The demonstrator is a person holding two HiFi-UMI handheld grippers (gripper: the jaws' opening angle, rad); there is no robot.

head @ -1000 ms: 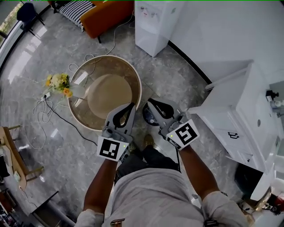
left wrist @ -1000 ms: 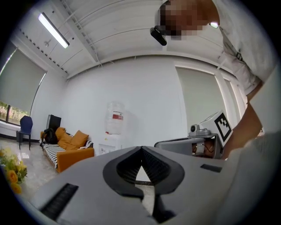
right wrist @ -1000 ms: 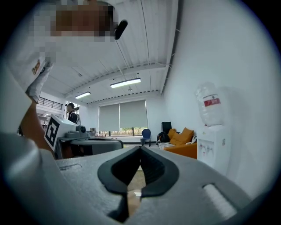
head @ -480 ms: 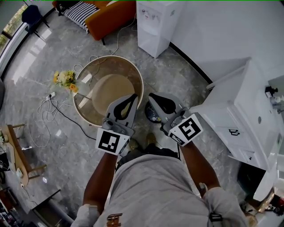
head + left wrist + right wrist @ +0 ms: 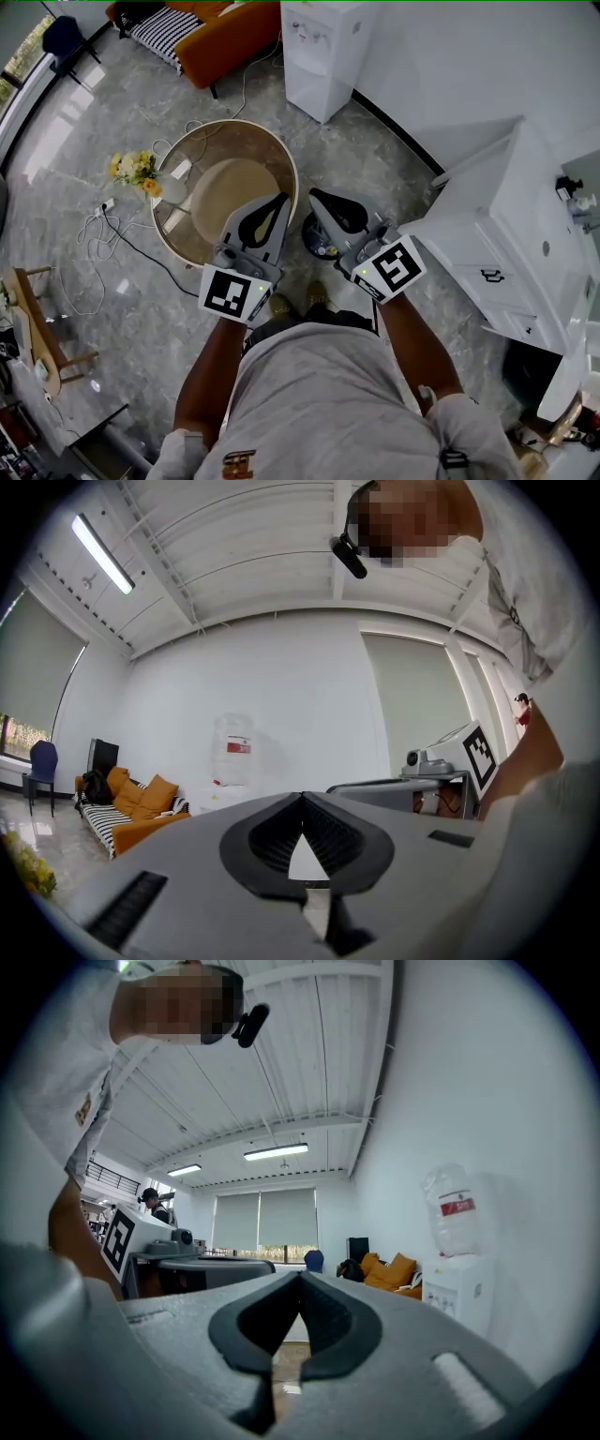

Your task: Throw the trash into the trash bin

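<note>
A glossy grey marble floor (image 5: 394,159) lies under the fingers (image 5: 234,236), with a round glass table (image 5: 192,155) just beyond them toward the left. Farther ahead an orange sofa (image 5: 239,33) and a white water dispenser (image 5: 323,52) stand by the white wall (image 5: 469,66); strip lights (image 5: 103,553) cross the ribbed white ceiling (image 5: 244,555).

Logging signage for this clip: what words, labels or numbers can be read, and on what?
No text is readable.
Water bottle's red label: too blurred to read.
Shirt print: too small to read.
Left marker cube, right marker cube: square patterns only, no letters.
</note>
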